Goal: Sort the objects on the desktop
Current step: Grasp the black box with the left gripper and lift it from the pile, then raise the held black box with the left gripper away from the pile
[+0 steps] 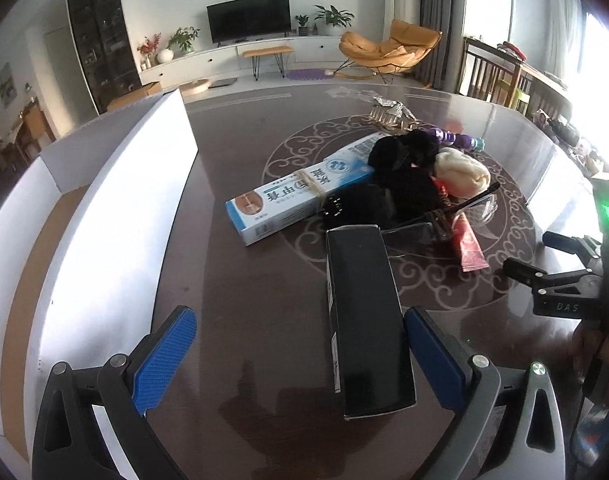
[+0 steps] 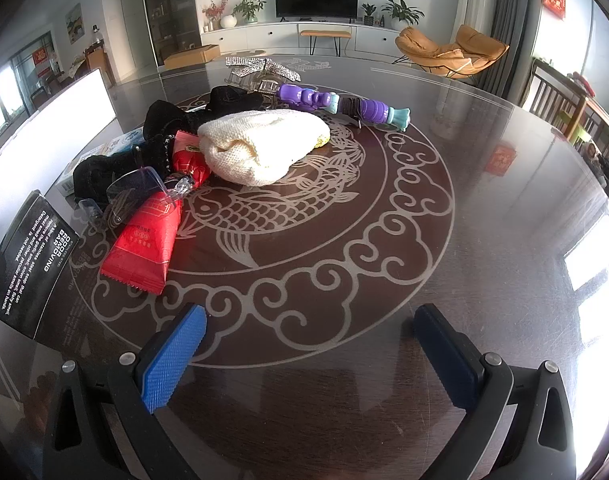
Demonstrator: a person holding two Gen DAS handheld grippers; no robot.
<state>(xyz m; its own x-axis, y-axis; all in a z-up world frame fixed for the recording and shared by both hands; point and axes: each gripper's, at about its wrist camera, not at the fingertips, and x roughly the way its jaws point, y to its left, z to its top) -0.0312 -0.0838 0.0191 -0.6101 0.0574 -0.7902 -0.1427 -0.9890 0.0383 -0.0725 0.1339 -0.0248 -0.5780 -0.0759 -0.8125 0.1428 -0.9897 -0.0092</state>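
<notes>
A pile of objects lies mid-table: a blue-white toothpaste box (image 1: 300, 190), black cloth (image 1: 404, 168), a cream knitted pouch (image 2: 260, 148), a red sachet (image 2: 144, 240), clear glasses (image 2: 140, 186), a purple toy (image 2: 336, 104) and a silver hair clip (image 2: 264, 66). A black box (image 1: 364, 320) lies between my left gripper's (image 1: 300, 360) open fingers, close to the right pad, untouched. It also shows in the right wrist view (image 2: 32, 268). My right gripper (image 2: 308, 356) is open and empty above the bare table in front of the pile.
A white cardboard bin (image 1: 116, 216) with a brown floor stands at the left of the dark patterned glass table (image 2: 484, 240). The right gripper (image 1: 564, 280) shows at the right edge of the left wrist view. A red card's reflection (image 2: 502, 160) shows at the right.
</notes>
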